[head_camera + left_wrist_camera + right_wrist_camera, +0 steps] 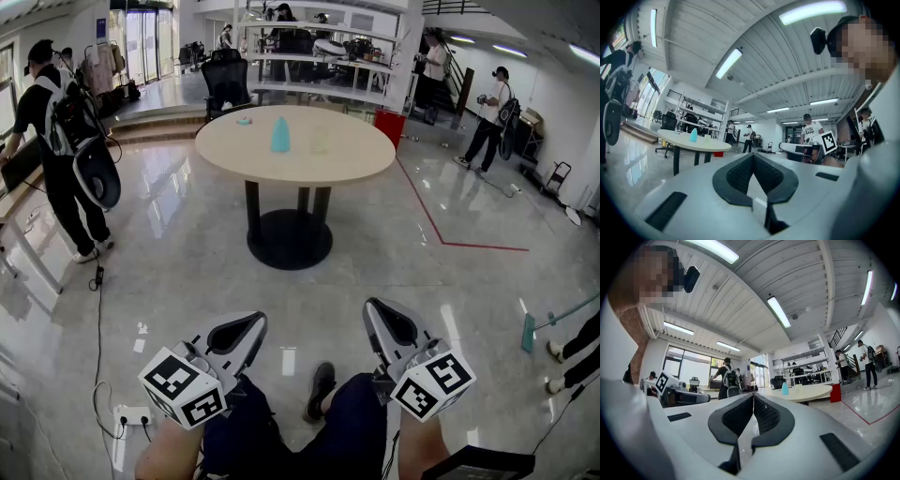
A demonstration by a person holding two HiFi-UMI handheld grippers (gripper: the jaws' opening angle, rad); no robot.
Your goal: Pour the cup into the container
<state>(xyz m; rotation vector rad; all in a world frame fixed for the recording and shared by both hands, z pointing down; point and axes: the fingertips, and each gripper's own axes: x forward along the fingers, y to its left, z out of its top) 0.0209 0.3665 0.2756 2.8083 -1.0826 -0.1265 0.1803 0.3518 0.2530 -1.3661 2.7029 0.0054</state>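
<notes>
**Left gripper** (251, 326), **right gripper** (377, 311): I hold both low over my knees, pointing roughly level toward the table. The jaws of each are closed tip to tip, with nothing between them.

**Round table** (225, 155): well ahead of me, out of reach.

**Blue cup** (280, 135): upright near the table's middle. It is tapered, narrower at the top, and too small here to tell its material or contents. I judge it light, smooth-sided and apt to slip. I would grip it round the wider lower body, one jaw on either side, and keep it upright.

**Clear container** (321, 141): just to the right of the cup, not touching it. I judge it light and easily nudged, so the spare gripper may need to steady it.
</notes>
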